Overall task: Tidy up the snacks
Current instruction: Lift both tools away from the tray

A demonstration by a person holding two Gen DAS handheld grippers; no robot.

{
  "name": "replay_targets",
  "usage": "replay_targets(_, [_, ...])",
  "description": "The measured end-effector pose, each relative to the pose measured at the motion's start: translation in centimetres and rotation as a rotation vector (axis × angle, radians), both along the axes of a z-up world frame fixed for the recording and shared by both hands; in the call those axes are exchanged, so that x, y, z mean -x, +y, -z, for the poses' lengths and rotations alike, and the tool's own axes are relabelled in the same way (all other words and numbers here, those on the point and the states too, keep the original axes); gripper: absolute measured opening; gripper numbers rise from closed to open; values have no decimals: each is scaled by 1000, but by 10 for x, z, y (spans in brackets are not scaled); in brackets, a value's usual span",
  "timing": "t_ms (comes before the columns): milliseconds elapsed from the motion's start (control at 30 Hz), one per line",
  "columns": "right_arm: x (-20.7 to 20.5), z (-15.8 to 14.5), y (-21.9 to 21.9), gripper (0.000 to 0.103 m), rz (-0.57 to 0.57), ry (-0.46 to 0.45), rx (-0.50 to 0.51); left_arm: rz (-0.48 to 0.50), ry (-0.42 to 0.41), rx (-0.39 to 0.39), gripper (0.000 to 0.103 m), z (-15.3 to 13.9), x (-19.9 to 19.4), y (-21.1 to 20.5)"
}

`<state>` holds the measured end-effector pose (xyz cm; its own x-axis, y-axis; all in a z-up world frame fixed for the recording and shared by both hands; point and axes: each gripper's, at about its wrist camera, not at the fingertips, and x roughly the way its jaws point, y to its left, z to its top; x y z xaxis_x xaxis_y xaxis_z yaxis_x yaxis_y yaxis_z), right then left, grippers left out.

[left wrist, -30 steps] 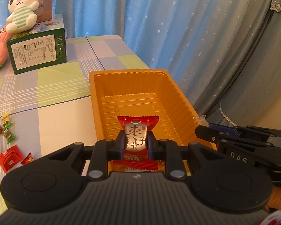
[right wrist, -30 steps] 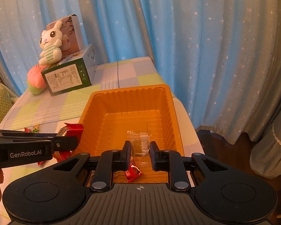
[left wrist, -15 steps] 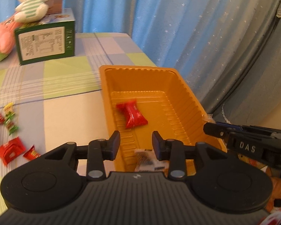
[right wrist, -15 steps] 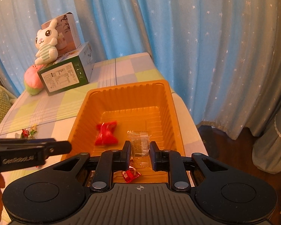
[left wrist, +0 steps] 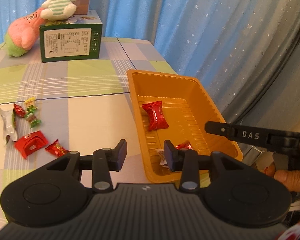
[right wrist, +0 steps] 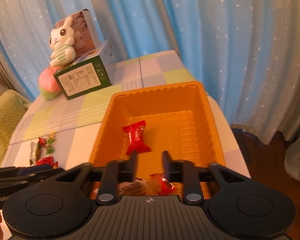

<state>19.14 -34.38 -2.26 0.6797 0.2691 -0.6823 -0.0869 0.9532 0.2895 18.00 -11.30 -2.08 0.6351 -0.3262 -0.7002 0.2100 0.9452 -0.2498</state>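
An orange plastic tray (left wrist: 192, 84) (right wrist: 156, 94) sits at the table's right edge. In it lie a large red candy (left wrist: 155, 118) (right wrist: 137, 138), a small red candy (left wrist: 183, 146) (right wrist: 163, 186) and a clear packet (left wrist: 163, 158) (right wrist: 132, 187) at the near end. My left gripper (left wrist: 145, 153) hovers over the tray's near left wall, its jaws opening with nothing between them. My right gripper (right wrist: 149, 160) is above the tray's near end, its jaws also opening and empty, with the clear packet below them. In the left wrist view my right gripper (left wrist: 208, 126) reaches in from the right.
Several loose snacks lie on the tablecloth left of the tray: a red pack (left wrist: 31, 143), a small red candy (left wrist: 57, 150), green candies (left wrist: 32, 116) and a white wrapper (left wrist: 9, 124). At the back stand a green box (left wrist: 70, 42), a plush rabbit (left wrist: 59, 4) and a pink plush (left wrist: 24, 32). Blue curtains hang behind.
My left gripper let go of the large red candy, which dropped into the tray, then drew back to the left. My right gripper opened and the clear packet fell to the tray's near end.
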Motion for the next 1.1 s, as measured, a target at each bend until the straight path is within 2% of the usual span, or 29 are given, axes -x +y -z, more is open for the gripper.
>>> replay_targets(67, [6,-3,2,53,8,-8,2,-5,-9,-4,44,-3,7,4])
replay_targets(367, [51,-20,8,53,47,-8,-2,-29,-21,12,46,-17,40,22])
replay_targets(633, [94,-35,28,53,44,-28,49,-47,-47,12,51,-34,74,42])
replay_targets(733, [108,-37,36,58,36,-31,61,-55,-54,10,53,-39,86,50])
replay_targets(800, [117,-39,44,65,25,-34,69,-58,-60,1,55,-42,94,55])
replay_targets(1100, [138,-44,78,68,-30,-49,86,-111,-73,-20,59,-52,121,88])
